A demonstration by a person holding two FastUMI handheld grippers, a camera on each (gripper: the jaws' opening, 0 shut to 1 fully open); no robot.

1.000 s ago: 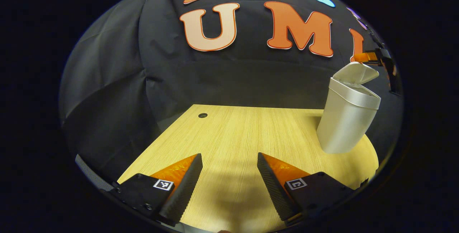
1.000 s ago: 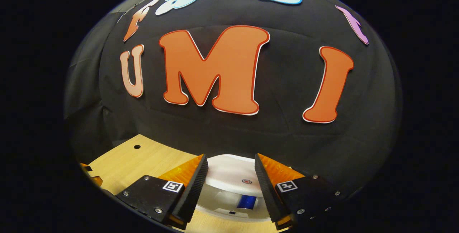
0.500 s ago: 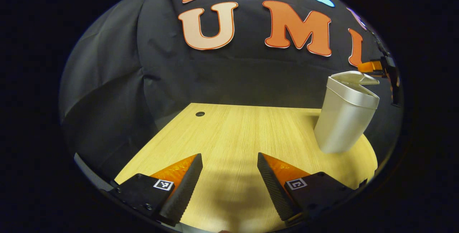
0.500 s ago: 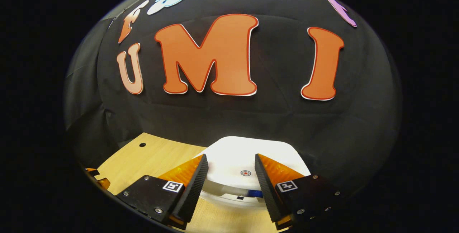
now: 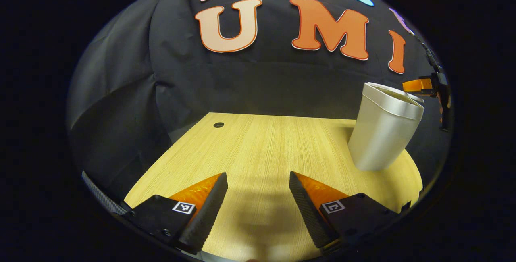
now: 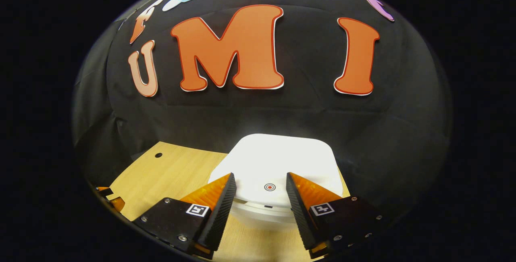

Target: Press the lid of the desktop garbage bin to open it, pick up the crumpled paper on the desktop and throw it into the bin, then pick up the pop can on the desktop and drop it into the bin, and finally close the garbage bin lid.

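Right gripper (image 6: 258,179) hovered directly above the bin lid (image 6: 278,161), jaws spread, empty; left gripper (image 5: 258,179) likewise spread.

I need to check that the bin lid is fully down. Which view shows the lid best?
The right gripper view: it looks down on the lid, showing its whole white top lying flat, with the right gripper open just above its front edge. The left gripper view shows the bin side-on, so the lid appears as a thin edge at the rim.
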